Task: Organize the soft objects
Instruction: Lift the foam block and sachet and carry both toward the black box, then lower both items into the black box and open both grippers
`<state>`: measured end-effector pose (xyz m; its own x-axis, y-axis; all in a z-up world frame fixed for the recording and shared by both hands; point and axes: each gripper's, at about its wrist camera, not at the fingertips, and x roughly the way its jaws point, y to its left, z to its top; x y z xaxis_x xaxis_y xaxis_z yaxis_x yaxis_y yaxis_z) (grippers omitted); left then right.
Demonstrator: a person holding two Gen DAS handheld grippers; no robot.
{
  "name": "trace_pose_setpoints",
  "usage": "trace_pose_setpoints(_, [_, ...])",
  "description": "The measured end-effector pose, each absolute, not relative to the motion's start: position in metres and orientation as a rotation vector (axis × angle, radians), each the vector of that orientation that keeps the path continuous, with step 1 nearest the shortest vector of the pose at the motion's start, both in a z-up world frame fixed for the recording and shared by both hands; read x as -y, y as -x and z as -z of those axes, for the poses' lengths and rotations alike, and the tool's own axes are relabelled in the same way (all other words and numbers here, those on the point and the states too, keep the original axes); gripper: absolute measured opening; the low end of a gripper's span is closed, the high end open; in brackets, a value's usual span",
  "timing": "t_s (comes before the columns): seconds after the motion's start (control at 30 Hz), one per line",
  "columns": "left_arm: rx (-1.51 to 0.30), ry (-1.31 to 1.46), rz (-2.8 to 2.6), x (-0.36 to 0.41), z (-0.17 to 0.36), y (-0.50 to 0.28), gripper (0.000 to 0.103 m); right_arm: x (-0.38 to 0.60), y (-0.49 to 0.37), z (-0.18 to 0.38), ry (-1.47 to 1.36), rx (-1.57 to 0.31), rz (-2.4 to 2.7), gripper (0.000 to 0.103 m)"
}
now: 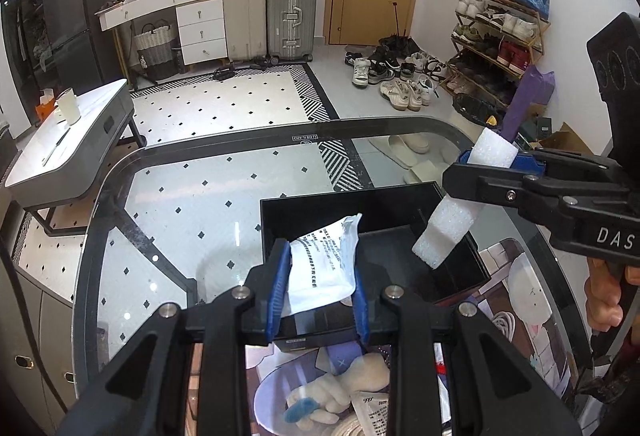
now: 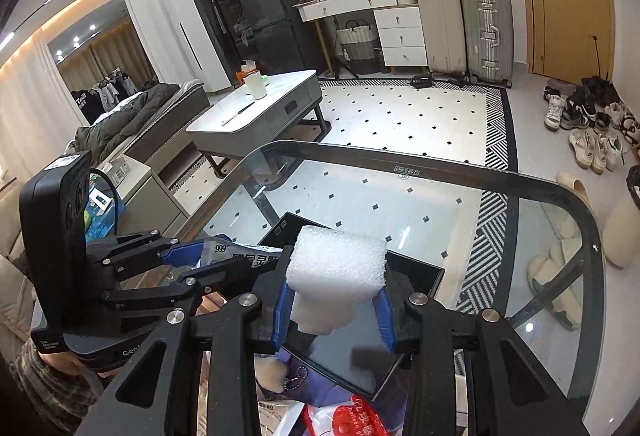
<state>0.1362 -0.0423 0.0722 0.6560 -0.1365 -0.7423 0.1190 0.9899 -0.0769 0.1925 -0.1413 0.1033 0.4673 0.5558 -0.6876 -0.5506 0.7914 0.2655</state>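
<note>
My left gripper (image 1: 318, 286) is shut on a white printed sachet (image 1: 326, 266), held over the near edge of a black open box (image 1: 372, 202) on the glass table. My right gripper (image 2: 334, 306) is shut on a white foam block (image 2: 338, 276). In the left wrist view the right gripper (image 1: 496, 160) comes in from the right, and the foam block (image 1: 448, 226) hangs slanted over the box's right half. In the right wrist view the left gripper (image 2: 192, 254) with the sachet (image 2: 224, 250) is at the left, beside the box (image 2: 416, 268).
A purple mat with a cream plush toy (image 1: 352, 392), a printed packet (image 1: 374, 410) and a red packet (image 2: 352, 418) lies on the table's near side. The glass table rim (image 1: 224, 144) curves behind the box. A low white table (image 2: 260, 112) and shoes (image 1: 400, 76) stand on the floor beyond.
</note>
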Motion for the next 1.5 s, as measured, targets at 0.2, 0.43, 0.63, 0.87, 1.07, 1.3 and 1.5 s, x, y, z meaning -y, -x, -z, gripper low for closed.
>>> trace_pose_setpoints(0.2, [-0.869, 0.028, 0.168, 0.046, -0.064, -0.147, 0.026, 0.139, -0.202, -0.089, -0.008, -0.885, -0.674, 0.035])
trace_pose_setpoints(0.43, [-0.918, 0.026, 0.176, 0.051, -0.048, -0.153, 0.026, 0.133, -0.206, -0.068, -0.015, -0.929, -0.678, 0.035])
trace_pose_setpoints(0.63, [-0.958, 0.013, 0.183, 0.058, -0.034, -0.148, 0.026, 0.131, -0.206, -0.055, -0.021, -0.958, -0.686, 0.035])
trace_pose_setpoints(0.87, [-0.984, 0.014, 0.188, 0.061, -0.029, -0.139, 0.026, 0.129, -0.2, -0.039, -0.024, -0.997, -0.697, 0.035])
trace_pose_setpoints(1.07, [-1.007, 0.031, 0.198, 0.063, -0.03, -0.128, 0.026, 0.132, -0.19, -0.03, -0.032, -1.028, -0.71, 0.035])
trace_pose_setpoints(1.3, [-1.016, 0.012, 0.185, 0.064, -0.029, -0.116, 0.026, 0.134, -0.171, -0.023, -0.027, -1.066, -0.726, 0.035])
trace_pose_setpoints(1.5, [-1.024, 0.006, 0.179, 0.061, -0.027, -0.111, 0.026, 0.132, -0.157, -0.021, -0.014, -1.083, -0.731, 0.035])
